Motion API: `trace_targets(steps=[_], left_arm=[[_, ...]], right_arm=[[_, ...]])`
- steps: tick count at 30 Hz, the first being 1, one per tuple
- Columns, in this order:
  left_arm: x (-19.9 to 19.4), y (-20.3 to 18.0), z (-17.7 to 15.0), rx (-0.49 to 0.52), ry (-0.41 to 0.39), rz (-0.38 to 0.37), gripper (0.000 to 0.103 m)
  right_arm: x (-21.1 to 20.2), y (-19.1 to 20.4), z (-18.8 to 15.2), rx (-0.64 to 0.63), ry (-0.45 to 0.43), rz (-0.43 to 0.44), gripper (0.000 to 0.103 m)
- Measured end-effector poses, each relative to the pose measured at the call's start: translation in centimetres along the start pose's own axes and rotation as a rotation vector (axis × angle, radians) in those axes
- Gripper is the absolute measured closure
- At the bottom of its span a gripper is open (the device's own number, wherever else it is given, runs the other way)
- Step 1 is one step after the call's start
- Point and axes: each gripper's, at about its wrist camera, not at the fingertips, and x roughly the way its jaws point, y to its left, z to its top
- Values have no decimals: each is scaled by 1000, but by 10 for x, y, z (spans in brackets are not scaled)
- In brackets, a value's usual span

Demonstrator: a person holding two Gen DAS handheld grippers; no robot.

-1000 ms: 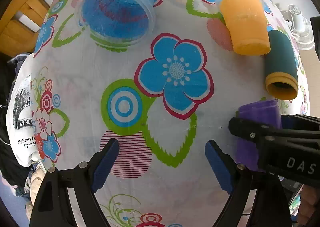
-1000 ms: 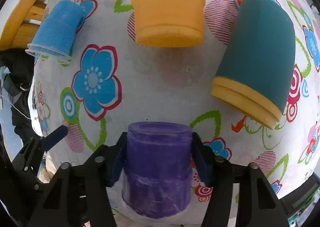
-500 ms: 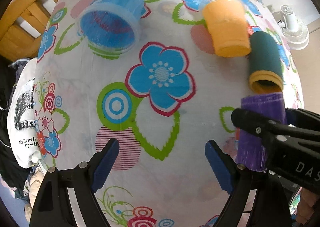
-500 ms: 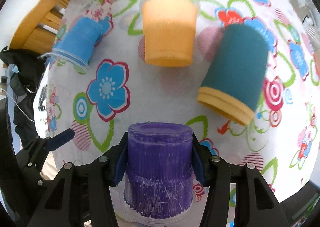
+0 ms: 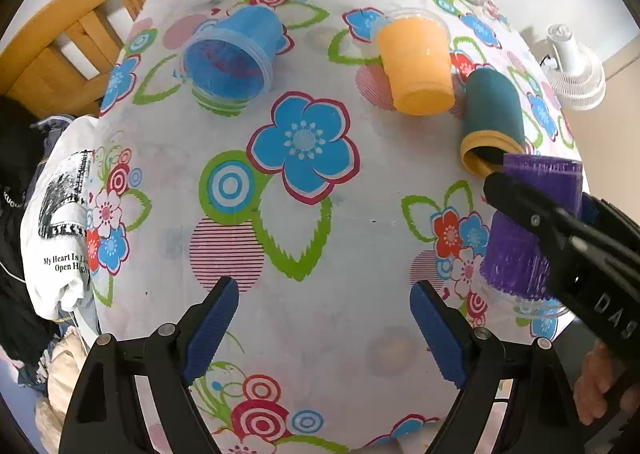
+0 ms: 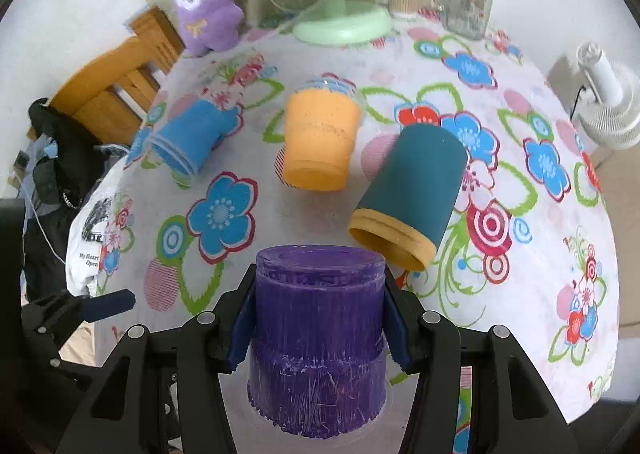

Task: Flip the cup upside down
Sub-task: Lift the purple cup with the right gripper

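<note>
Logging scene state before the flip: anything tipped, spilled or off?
Three cups lie on their sides on the floral tablecloth: the blue plastic cup, the orange plastic cup and the teal cup with a yellow rim. No spill visible. The right gripper clamps the purple plastic cup, closed end up.

We see a smooth, faintly glossy flowered tablecloth, like coated plastic. The purple cup near us looks like clear plastic, streaked and scratched. The right gripper is matt black plastic with ribbed blue pads. Farther off, the orange cup and blue cup look like clear plastic with a grainy coloured inside; the teal cup is matt. At far left stand a varnished wooden chair and a fluffy plush toy; at far right, a glass jar.
</note>
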Motion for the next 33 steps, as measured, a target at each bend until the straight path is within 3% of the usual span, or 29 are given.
trace_targets(steps=[5,13,33], left_arm=[[-7,-7,-3,-21,-56,-28,14],[5,-25,-13,-11,-59,-58,14],[21,-39,-40,55,-117,2,14]], right_arm=[[-11,-1,-15,-46,-106,-11,45],[-19,-12,-37,-53,-197,13,45],[-12,-14,-75,-144,-418,15,45]])
